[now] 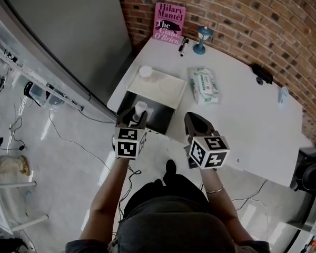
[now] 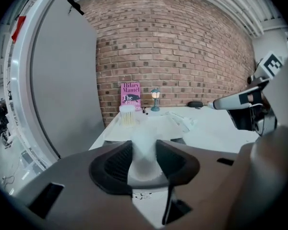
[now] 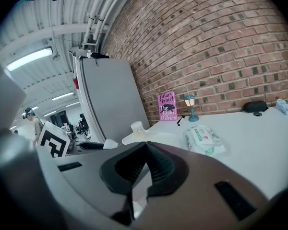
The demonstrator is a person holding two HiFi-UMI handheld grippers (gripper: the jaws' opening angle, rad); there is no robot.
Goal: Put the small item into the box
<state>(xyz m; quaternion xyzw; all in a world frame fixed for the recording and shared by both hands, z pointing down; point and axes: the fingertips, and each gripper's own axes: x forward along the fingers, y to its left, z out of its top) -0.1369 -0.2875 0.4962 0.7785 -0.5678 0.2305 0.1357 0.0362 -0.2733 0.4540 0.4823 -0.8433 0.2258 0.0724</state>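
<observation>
Though small, whitish translucent container (image 2: 143, 152)

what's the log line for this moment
left gripper: shut on small white item | right gripper: shut, empty | item over black box, not yet released

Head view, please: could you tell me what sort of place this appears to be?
Probably a lab or workshop in a converted industrial building: a bare brick wall, exposed ceiling pipes with strip lights, and loose cables on the floor beside a white table.
</observation>
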